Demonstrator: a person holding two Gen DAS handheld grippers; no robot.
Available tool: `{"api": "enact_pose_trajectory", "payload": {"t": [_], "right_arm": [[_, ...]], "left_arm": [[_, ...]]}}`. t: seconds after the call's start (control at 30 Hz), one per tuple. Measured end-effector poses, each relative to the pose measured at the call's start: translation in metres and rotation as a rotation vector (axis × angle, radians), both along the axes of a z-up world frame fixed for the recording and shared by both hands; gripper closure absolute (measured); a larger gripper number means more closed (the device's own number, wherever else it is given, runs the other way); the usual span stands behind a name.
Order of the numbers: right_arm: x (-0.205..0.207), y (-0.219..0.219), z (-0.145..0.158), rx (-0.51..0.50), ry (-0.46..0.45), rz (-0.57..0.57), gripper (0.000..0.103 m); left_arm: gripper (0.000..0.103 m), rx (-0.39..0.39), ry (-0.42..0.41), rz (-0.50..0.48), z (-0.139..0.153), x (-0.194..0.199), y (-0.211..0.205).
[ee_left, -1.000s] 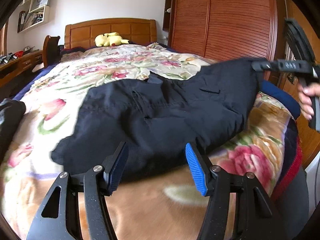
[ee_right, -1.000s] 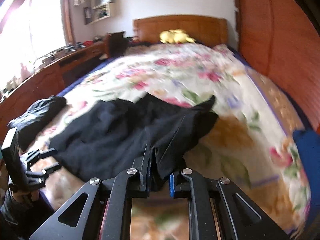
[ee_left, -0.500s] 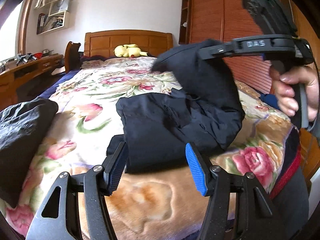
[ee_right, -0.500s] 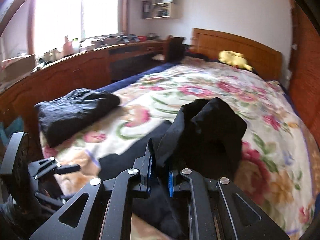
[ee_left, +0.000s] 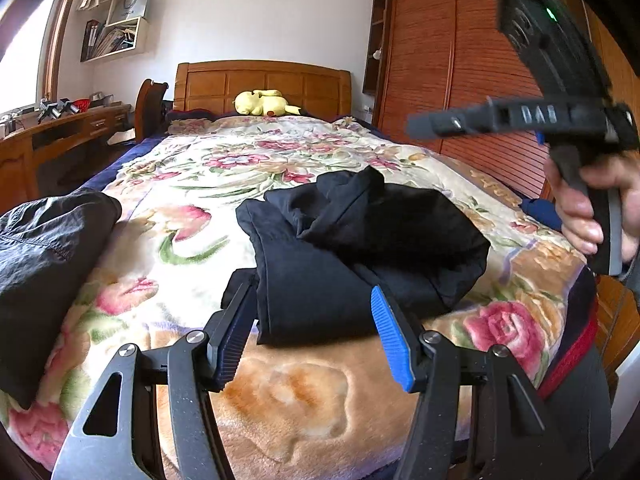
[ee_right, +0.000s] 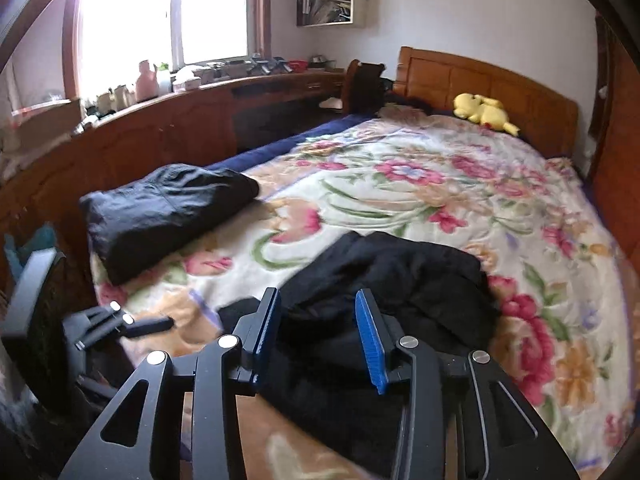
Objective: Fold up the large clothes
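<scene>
On the floral-blanket bed (ee_left: 192, 264) we see a limp, soft black garment (ee_left: 360, 248) part-folded; R gripper (ee_right: 320, 340) just opened, empty, L gripper (ee_left: 312, 344) open w/ nothing between. Best grabbed at hem corners.

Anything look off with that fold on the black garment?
Yes. The black garment lies bunched at the foot of the bed: its folded-over top is crumpled and its edges don't line up. The other garment sits folded near the left edge.
</scene>
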State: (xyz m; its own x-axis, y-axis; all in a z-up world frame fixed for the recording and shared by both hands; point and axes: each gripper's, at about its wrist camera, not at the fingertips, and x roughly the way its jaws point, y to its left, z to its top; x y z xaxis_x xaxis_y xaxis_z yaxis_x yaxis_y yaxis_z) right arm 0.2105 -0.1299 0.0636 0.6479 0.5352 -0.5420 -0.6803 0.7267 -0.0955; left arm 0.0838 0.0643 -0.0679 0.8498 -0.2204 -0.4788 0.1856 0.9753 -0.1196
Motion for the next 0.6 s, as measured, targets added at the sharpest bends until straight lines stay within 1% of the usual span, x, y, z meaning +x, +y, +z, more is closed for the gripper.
{"api": "enact_pose_trajectory", "payload": {"t": [0.13,0.2,0.27,0.4,0.47,0.53,0.57,0.6], "right_arm": [[0.006,-0.023,-0.021,-0.071,-0.007,-0.098,0.063],[0.014,-0.037,-0.036,-0.090,0.011,-0.149,0.063],[0.020,-0.044,-0.048,-0.096,0.038,-0.175,0.063],[0.029,-0.044,-0.069,-0.070,0.121,-0.153,0.063],[0.036,-0.043,-0.080,-0.044,0.195,-0.116,0.063],[0.041,-0.033,-0.098,-0.089,0.249,-0.090,0.063],[0.045,-0.032,-0.103,-0.099,0.252,-0.086,0.063],[0.046,-0.032,-0.106,-0.088,0.251,-0.086,0.063]], "left_arm": [[0.042,-0.007,-0.006,0.000,0.001,0.003,-0.003],[0.042,-0.010,-0.007,0.000,0.002,0.005,-0.005],[0.042,-0.012,-0.006,-0.002,0.002,0.008,-0.008],[0.042,-0.007,-0.011,-0.005,0.004,0.012,-0.016],[0.042,-0.003,-0.013,-0.005,0.004,0.013,-0.019],[0.042,0.002,-0.009,-0.001,0.004,0.016,-0.021],[0.042,0.001,-0.007,0.000,0.003,0.017,-0.022],[0.042,-0.003,-0.004,0.002,0.002,0.019,-0.022]]}}
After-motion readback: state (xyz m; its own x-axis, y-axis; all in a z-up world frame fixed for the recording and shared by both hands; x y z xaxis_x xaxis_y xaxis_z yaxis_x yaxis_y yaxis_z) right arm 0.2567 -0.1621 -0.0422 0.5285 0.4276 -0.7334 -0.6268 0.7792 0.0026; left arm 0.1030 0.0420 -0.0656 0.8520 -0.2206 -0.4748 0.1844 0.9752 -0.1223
